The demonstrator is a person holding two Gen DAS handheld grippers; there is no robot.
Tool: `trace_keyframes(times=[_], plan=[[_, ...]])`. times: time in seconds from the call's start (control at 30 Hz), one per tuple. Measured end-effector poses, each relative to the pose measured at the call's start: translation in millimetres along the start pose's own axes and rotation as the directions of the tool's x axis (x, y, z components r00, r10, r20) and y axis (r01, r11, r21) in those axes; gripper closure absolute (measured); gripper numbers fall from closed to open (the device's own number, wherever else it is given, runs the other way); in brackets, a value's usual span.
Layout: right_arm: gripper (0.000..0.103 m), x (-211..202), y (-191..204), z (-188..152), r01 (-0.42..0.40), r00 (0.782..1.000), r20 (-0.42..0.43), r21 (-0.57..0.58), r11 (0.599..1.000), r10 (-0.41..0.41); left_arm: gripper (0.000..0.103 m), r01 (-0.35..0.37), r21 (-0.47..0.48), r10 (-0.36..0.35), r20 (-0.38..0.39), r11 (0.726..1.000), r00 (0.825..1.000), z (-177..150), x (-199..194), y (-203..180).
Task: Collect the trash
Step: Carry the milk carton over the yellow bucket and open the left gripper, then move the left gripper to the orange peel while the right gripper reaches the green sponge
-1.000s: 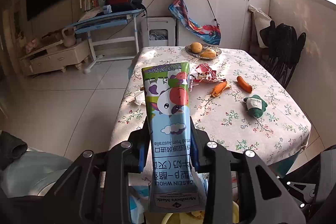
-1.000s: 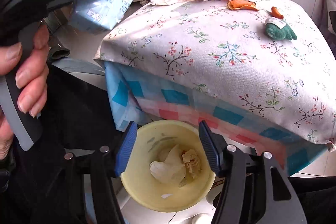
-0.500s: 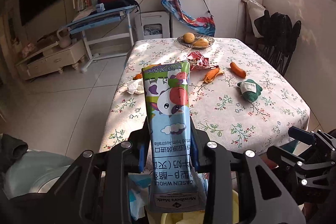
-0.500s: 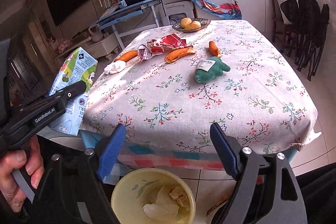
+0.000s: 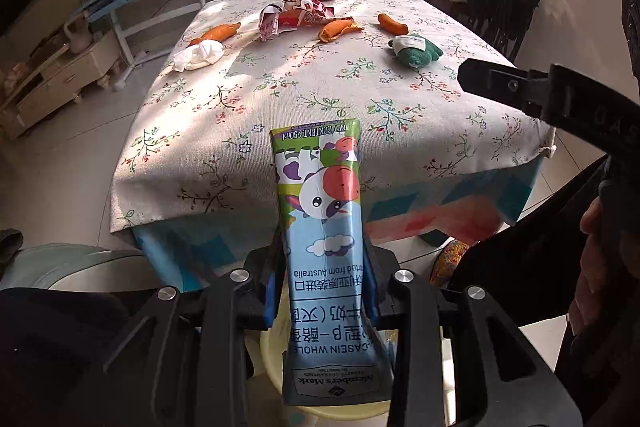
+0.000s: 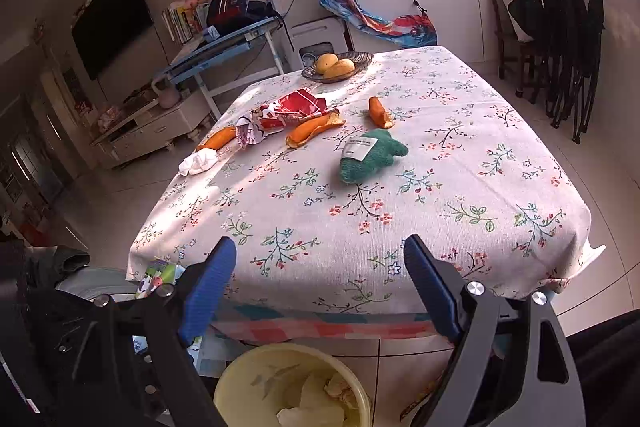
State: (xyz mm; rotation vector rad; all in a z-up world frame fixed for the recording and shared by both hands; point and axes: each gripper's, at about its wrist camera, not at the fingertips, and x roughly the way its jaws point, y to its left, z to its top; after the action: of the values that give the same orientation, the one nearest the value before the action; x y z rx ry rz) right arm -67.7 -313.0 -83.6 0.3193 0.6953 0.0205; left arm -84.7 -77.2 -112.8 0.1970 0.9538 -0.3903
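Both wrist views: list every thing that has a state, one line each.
Milk carton: flattened, clamped in the left hand-held gripper.
Right hand-held gripper: opening, nothing between its pads.
Bin: open-topped, holds crumpled trash.
Red wrapper: torn, lying on the table.
Tissue: crumpled.

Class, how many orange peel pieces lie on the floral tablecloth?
3: one beside the tissue, one below the red wrapper, one above the green cloth.
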Motion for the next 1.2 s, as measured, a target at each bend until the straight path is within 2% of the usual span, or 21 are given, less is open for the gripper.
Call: trace_keyframes(times=[0.1,0.2,0.3,0.43,0.5,0.6,0.73,0.93,1.2], plan=[[0.02,0,-1,0,0.0,1.0,0.001,0.002,1.0,0.0,0.071,0.041,-0.012,-0.042,-0.083,0.999,0.996,-14,7,-5],[0.02,0,-2,-1,0.005,1.0,-0.003,0.003,1.0,-0.005,0.07,0.067,-0.01,-0.068,-0.179,0.998,0.982,-28,16,-9],[0.019,1,-2,-1,0.009,1.0,-0.004,0.003,1.0,-0.009,0.059,0.05,0.016,-0.046,-0.221,0.999,0.974,-35,23,-14],[0.018,2,-2,0,0.012,1.0,-0.01,-0.001,1.0,-0.012,0.047,0.027,0.019,-0.023,-0.191,0.999,0.981,-33,20,-14],[0.017,2,-2,0,0.013,1.0,-0.01,-0.002,1.0,-0.013,0.045,0.001,0.009,0.001,-0.161,1.0,0.987,-31,16,-12],[0.017,2,-2,-1,0.012,1.0,-0.011,-0.003,1.0,-0.012,0.036,-0.038,-0.02,0.036,-0.109,0.999,0.993,-25,11,-6],[0.016,4,0,-2,0.011,1.0,-0.019,-0.009,1.0,-0.012,0.029,-0.074,-0.055,0.072,-0.045,0.996,0.996,-19,2,2],[0.016,5,1,-2,0.011,1.0,-0.025,-0.014,1.0,-0.011,0.024,-0.117,-0.063,0.119,0.032,0.991,0.992,-11,-8,5],[0.016,5,2,-3,0.011,1.0,-0.025,-0.016,1.0,-0.011,0.023,-0.135,-0.057,0.139,0.062,0.989,0.988,-9,-12,5]])
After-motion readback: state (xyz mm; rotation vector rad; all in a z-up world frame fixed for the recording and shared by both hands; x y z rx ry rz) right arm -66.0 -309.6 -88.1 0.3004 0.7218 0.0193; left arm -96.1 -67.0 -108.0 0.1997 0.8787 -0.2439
